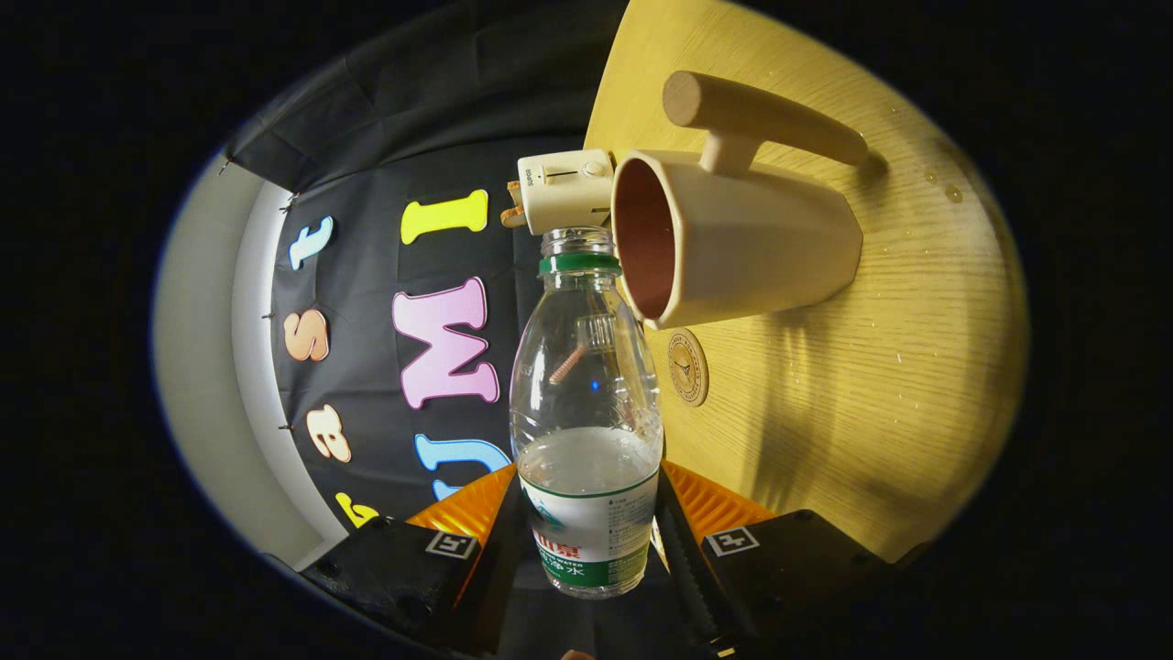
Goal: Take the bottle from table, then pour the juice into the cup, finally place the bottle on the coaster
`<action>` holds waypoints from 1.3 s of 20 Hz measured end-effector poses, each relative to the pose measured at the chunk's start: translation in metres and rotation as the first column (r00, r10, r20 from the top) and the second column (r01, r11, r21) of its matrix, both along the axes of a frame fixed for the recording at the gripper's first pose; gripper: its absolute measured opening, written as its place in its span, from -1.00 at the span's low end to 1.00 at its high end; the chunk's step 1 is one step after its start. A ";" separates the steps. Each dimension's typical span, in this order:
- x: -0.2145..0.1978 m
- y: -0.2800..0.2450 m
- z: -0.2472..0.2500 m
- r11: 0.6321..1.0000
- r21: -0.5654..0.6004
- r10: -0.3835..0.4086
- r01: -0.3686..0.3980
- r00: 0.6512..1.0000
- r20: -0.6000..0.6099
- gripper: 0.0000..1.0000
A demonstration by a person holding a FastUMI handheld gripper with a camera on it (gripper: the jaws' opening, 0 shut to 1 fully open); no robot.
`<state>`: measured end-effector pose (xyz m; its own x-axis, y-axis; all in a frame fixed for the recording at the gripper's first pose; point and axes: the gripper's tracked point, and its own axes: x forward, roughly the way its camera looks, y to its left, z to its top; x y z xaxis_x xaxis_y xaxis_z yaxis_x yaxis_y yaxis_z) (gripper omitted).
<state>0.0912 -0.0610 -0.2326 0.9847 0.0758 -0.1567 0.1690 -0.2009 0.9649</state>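
The pale wood-grain table (871,367) carries a smooth cream cup (742,243) with a thick peg handle, and a small round coaster (687,367) beside it. The gripper (586,541) clamps the clear ribbed plastic bottle (586,394) between both fingers, its uncapped mouth at the cup's rim.

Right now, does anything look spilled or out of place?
Small droplets dot the table beyond the cup, possibly spills. The bottle, gripped between the jaws, has no cap, its mouth by the cup's rim. The coaster lies bare.
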 end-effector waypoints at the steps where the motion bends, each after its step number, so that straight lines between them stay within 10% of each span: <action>1: 0.000 -0.002 0.002 1.000 0.007 0.000 -0.001 1.000 0.004 0.50; 26: -0.004 0.011 0.011 0.992 0.129 0.002 -0.003 1.000 0.007 0.50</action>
